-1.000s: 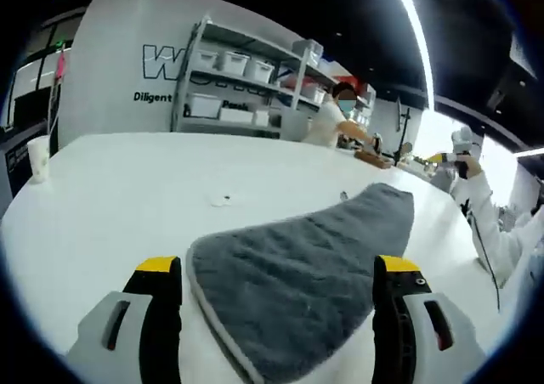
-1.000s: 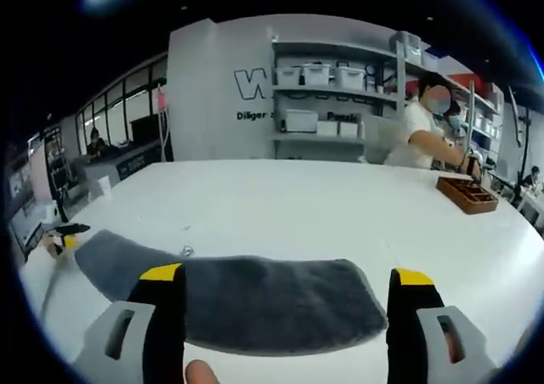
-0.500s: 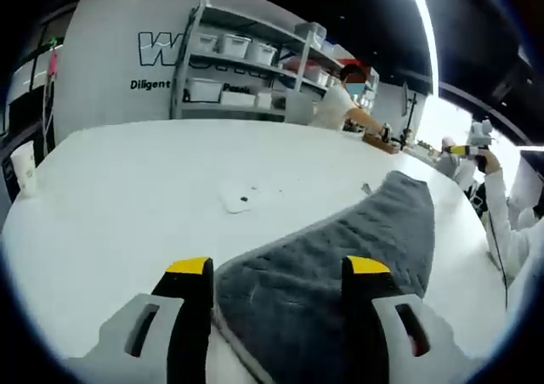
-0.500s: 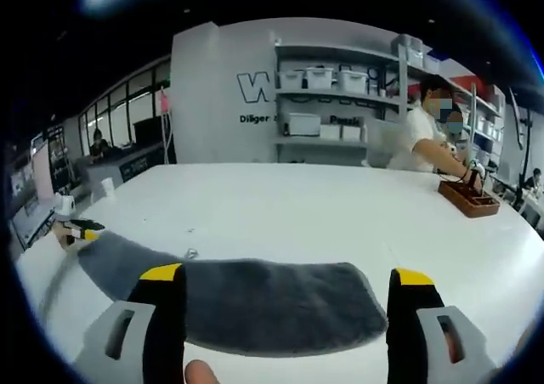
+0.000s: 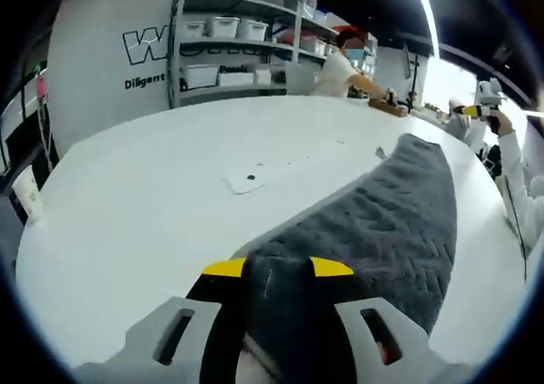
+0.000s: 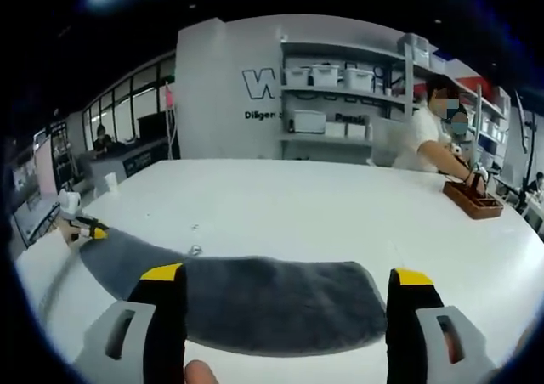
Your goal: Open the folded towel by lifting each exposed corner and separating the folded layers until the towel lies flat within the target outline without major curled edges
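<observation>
White bins (image 6: 316,76) line the shelves (image 6: 340,104), contents hidden.

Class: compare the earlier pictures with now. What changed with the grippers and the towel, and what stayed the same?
The left gripper closed from wide open onto the near corner of the towel. The right gripper stayed open, above the towel's other end; the towel still lies folded on the table.
</observation>
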`<state>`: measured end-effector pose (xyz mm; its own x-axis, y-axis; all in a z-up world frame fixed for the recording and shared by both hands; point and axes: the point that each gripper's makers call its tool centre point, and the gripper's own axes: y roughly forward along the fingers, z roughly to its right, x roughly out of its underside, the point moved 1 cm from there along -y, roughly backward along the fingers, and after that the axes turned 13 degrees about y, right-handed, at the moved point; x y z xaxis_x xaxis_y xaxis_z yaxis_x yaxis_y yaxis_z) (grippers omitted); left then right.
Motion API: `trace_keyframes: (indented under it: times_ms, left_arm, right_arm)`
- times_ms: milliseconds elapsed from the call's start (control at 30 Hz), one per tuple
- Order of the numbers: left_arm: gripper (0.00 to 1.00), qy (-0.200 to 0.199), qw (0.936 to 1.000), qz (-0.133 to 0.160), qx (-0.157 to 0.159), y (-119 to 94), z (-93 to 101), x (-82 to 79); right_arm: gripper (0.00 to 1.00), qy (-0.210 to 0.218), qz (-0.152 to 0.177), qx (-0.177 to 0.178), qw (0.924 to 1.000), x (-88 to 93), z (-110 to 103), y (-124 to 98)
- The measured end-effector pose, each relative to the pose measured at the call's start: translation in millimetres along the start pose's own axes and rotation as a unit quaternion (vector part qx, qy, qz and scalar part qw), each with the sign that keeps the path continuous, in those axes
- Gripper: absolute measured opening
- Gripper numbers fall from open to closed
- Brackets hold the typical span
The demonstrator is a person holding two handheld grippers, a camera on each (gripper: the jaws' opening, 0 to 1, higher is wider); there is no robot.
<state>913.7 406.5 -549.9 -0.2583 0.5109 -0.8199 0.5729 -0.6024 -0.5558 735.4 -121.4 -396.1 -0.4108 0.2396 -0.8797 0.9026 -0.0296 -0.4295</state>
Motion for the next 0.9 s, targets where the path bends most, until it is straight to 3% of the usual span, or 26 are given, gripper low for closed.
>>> trace_keyframes:
  times_ms: [167, 300, 400, 533, 700, 900]
  left_arm:
    - [0.05, 0.009, 0.9999, -0.010, -0.009, -0.1, -5.2, 2.2]
    - [0.03, 0.040, 0.9990, -0.016, -0.012, -1.0, -3.1, 0.7]
    - [0.02, 0.084, 0.9957, -0.023, -0.033, -4.4, -7.3, -7.6]
    - [0.02, 0.099, 0.9938, -0.024, -0.043, -10.3, -5.5, -15.8]
    - [0.02, 0.110, 0.9921, 0.005, -0.059, -26.8, -0.8, -30.9]
    - [0.02, 0.115, 0.9902, 0.032, -0.072, -42.5, 9.1, -36.6]
  right_arm:
    - [0.98, -0.004, -0.004, -0.001, 1.0000, 1.9, -3.8, 1.8]
    - [0.98, -0.007, -0.008, -0.003, 0.9999, 3.8, -6.1, 2.5]
    - [0.97, -0.009, -0.008, -0.003, 0.9999, 5.0, -8.0, 2.6]
    - [0.97, -0.010, -0.009, -0.005, 0.9999, 5.6, -8.1, 3.1]
    - [0.97, -0.012, -0.010, -0.007, 0.9999, 5.9, -11.2, 3.3]
    - [0.97, -0.013, -0.011, -0.010, 0.9998, 7.1, -14.8, 3.3]
